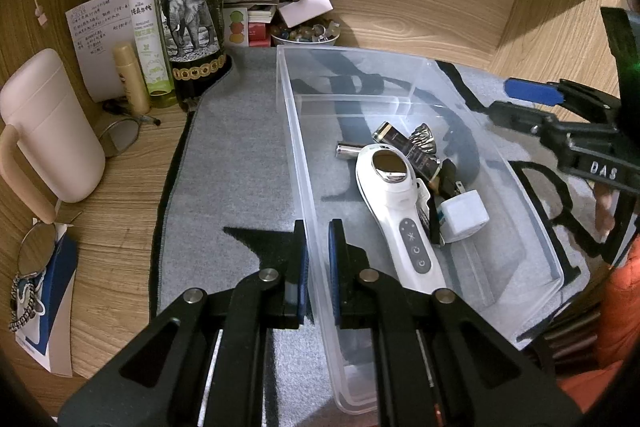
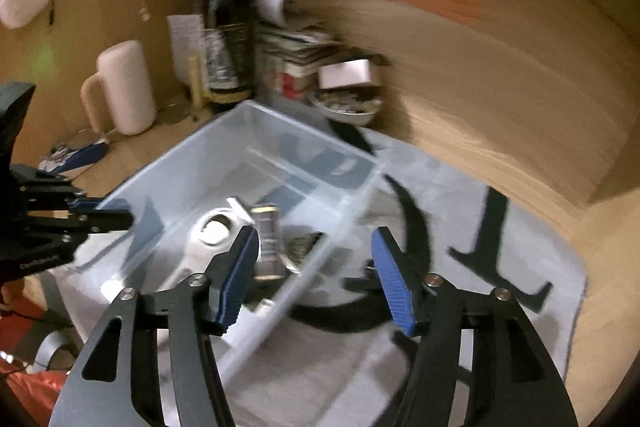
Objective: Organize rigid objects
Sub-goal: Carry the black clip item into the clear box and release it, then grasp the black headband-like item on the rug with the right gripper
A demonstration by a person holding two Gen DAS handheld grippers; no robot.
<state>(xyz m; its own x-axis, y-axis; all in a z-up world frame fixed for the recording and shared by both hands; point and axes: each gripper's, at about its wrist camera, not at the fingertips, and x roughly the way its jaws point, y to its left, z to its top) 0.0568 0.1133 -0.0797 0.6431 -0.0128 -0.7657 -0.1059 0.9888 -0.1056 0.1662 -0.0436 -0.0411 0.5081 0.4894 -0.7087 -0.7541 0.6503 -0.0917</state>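
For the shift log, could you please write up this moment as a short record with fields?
setting: wooden desk with a grey mat
container: clear plastic bin on the mat
bin contents: white handheld device, white charger cube, small metal cylinder, dark packets
left gripper: shut on the bin's left wall
right gripper: open, empty, above the bin's right wall; view blurred
nearby: wine bottle, pink mug, spray bottle

L tool [image 1: 318,267]: pads nearly closed, clamped either side of a thin wall | R tool [image 2: 316,279]: spread wide, holding nothing
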